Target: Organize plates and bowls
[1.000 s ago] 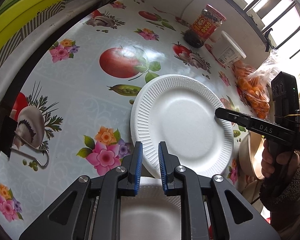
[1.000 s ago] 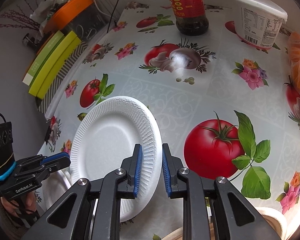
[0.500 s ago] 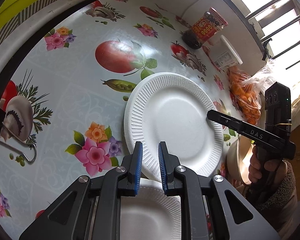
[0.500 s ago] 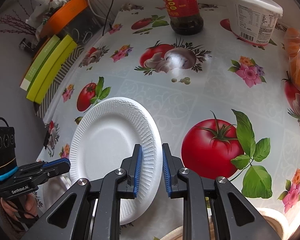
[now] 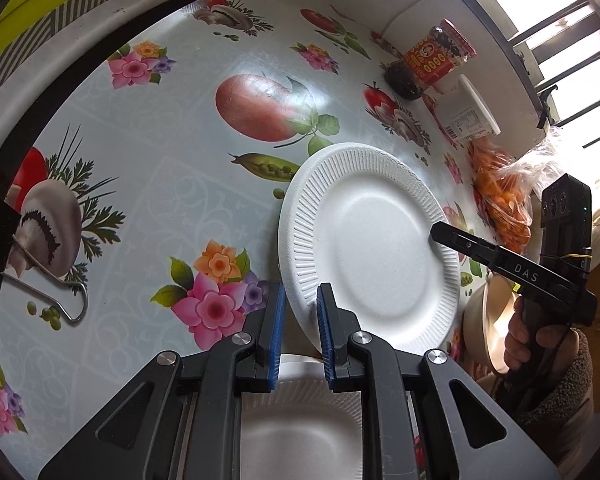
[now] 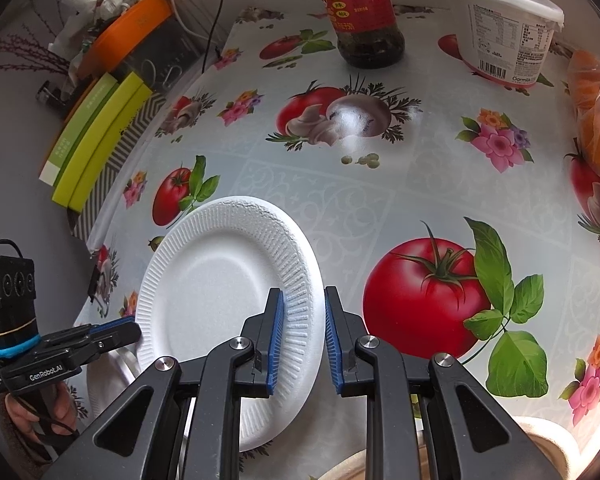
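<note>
Both tongs pinch one foam plate (image 5: pixel 364 240) – left tongs (image 5: pixel 301 320) at near rim, right tongs (image 6: pixel 303 322) opposite – above flowered worktop (image 6: pixel 380 192).

Floral-print tablecloth (image 6: pixel 380 184) beneath bright barred window (image 5: pixel 548 40)

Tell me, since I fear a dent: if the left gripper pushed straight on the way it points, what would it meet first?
The white foam plate: its ribbed rim already sits between the fingers of the left gripper. Straight on lies more of that plate, whose far rim the right gripper pinches. Beyond it, the tablecloth, though depth is unclear.
</note>
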`<act>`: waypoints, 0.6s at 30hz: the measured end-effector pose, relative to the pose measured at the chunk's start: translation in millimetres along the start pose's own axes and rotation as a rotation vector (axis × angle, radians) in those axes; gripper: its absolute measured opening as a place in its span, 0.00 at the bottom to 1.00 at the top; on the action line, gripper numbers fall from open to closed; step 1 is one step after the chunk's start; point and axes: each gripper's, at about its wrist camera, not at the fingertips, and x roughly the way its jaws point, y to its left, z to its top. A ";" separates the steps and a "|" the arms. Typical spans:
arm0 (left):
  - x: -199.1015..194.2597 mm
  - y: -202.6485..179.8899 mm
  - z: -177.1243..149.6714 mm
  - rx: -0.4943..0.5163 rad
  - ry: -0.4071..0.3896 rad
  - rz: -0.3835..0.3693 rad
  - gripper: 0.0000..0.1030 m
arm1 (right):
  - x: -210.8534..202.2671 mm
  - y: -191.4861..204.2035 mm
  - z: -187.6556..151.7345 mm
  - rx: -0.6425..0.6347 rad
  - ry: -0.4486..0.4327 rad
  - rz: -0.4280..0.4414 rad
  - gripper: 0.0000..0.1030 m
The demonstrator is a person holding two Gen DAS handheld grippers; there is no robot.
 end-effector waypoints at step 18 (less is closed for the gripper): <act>-14.3 -3.5 3.4 -0.003 -0.057 -0.015 0.16 | -9.1 2.5 0.8 0.031 -0.030 0.015 0.19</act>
